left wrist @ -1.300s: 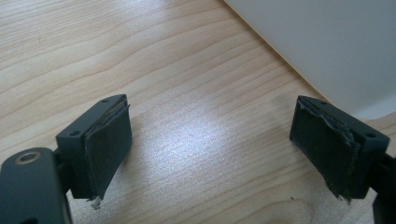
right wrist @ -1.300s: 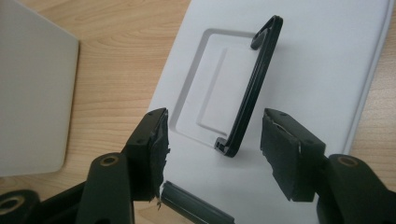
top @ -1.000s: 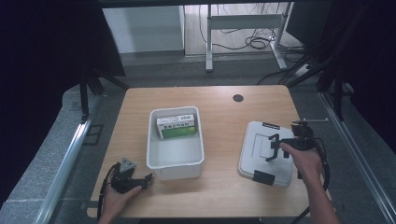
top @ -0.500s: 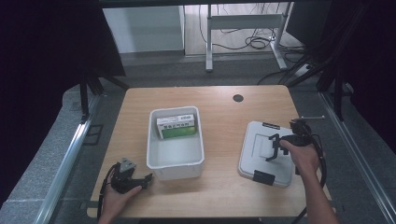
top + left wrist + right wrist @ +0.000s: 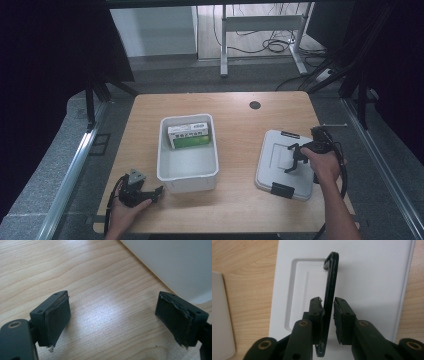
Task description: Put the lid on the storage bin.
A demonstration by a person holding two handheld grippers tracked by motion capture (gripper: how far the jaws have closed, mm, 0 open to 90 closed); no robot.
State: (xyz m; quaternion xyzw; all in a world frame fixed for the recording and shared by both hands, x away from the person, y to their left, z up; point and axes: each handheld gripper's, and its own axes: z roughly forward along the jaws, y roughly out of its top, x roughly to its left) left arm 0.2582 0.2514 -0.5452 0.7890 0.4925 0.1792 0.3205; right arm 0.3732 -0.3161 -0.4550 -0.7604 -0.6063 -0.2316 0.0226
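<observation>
Right gripper jaws nearly closed around upright black handle of lid (small gap one side); I'd clamp fully, lift straight. Left gripper wide open, empty, beside bin.

A light wooden worktop stands on grey carpet, with black curtains alongside and cables trailing beneath a white desk frame.

Wooden table, grey floor, desk frame

box label: too small to read | lid clasps: cut off, right gripper view
</observation>
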